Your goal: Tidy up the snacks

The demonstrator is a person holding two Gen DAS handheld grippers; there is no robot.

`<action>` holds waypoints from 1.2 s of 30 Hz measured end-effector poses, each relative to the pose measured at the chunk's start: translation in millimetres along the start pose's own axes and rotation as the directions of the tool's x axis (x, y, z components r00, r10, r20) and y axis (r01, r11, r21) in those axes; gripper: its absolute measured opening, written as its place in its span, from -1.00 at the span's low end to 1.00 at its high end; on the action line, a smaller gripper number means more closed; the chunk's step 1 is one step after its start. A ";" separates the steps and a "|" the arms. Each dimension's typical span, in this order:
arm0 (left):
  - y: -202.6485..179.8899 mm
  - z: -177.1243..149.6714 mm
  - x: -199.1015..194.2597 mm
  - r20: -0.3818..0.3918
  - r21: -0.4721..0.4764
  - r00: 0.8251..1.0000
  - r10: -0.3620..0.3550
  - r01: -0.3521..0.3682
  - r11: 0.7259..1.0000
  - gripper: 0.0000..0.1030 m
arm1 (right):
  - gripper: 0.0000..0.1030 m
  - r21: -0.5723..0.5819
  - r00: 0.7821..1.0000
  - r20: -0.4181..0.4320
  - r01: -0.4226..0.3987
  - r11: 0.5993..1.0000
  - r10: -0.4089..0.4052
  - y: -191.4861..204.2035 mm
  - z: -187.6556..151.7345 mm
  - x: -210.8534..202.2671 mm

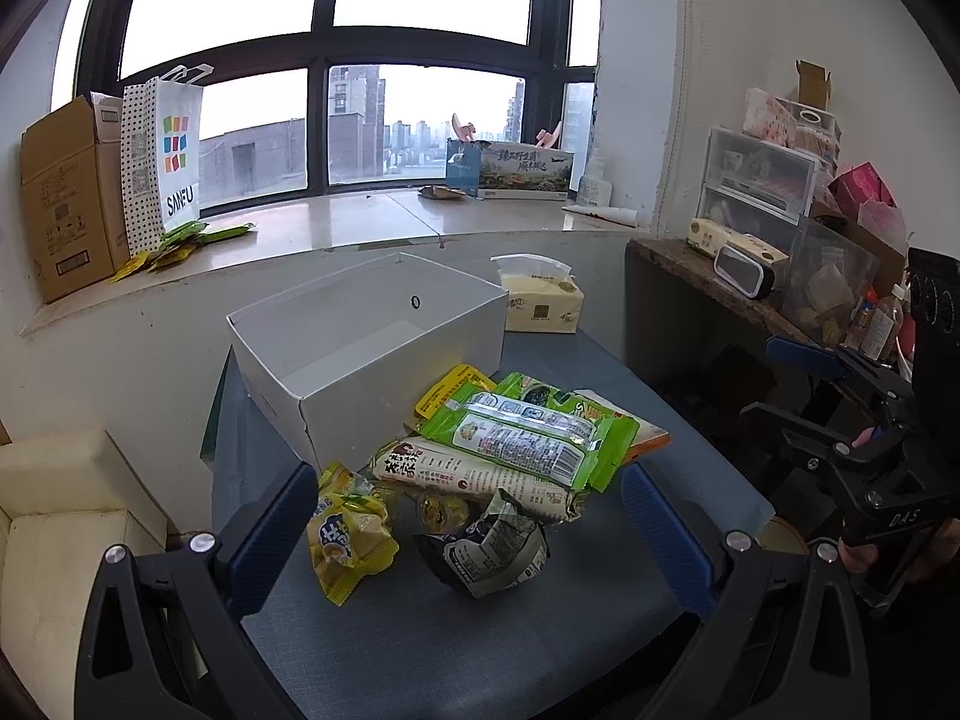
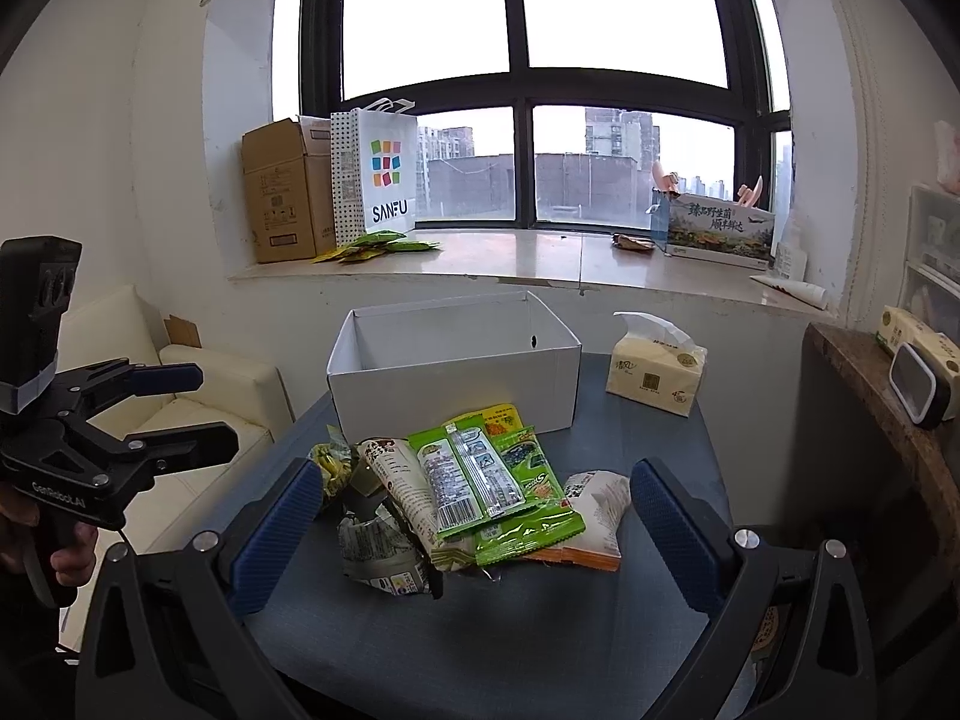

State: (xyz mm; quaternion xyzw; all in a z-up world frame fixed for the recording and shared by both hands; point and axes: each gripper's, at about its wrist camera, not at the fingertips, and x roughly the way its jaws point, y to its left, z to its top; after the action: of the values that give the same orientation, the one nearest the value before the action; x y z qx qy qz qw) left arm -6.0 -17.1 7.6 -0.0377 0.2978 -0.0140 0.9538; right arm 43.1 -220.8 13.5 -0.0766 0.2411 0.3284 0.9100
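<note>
1. Both tools released and empty: left tool [image 1: 468, 534] spread wide just short of the snack heap, right tool [image 2: 474, 534] likewise, each framing the pile.
2. Nearest in the heap, on the blue-grey cloth-covered bench [image 1: 480, 648]: crumpled yellow foil snack packet [image 1: 348, 540] at the heap's left, and crumpled dark-and-silver foil packet [image 1: 489, 552] at its front. Probably light, soft, crackly; slick film likely to slip, so best pinched at a crimped seam or bunched corner.
3. Atop the heap: flat green plastic snack pouch [image 1: 528, 438] lying over a long cream printed wrapper [image 1: 474, 480]. Top pouch free, thin, floppy; best taken by an overhanging edge. Contents possibly brittle, so a gentle squeeze advisable.
4. At the heap's far right: white-and-orange packet [image 2: 591, 516], part buried under the green ones.
5. Just behind the heap: open white cardboard box [image 1: 366, 354], seemingly empty, the likely destination; near wall to be cleared by lifting.
6. Right of the box: cream soft tissue pack [image 1: 543, 300], apart from the path.
7. Beyond, on the windowsill: brown carton [image 1: 66, 198] and white shopping bag [image 1: 171, 162], no obstruction.
</note>
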 end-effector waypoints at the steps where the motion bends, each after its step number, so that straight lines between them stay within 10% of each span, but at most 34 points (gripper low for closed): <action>1: -0.3 0.2 -0.6 0.001 0.001 1.000 0.001 -0.001 1.000 1.00 | 1.00 0.000 1.000 0.000 0.001 1.000 -0.001 -0.1 0.0 -0.1; 21: 6.6 -1.5 0.6 -0.014 -0.007 1.000 0.022 -0.022 1.000 1.00 | 1.00 0.003 0.999 -0.040 -0.031 0.999 0.032 -2.1 -2.8 15.3; 36: 29.8 -15.1 10.2 -0.055 -0.048 0.997 0.052 -0.054 0.997 1.00 | 1.00 -0.159 0.957 -0.282 -0.118 0.980 0.070 7.5 -0.2 133.5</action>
State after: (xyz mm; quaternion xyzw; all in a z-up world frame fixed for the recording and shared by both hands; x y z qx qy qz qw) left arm -6.1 11.2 -13.0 -0.0529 0.3245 0.0176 0.9442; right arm 127.4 -140.2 -51.8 -0.1893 0.3389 0.3774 0.8408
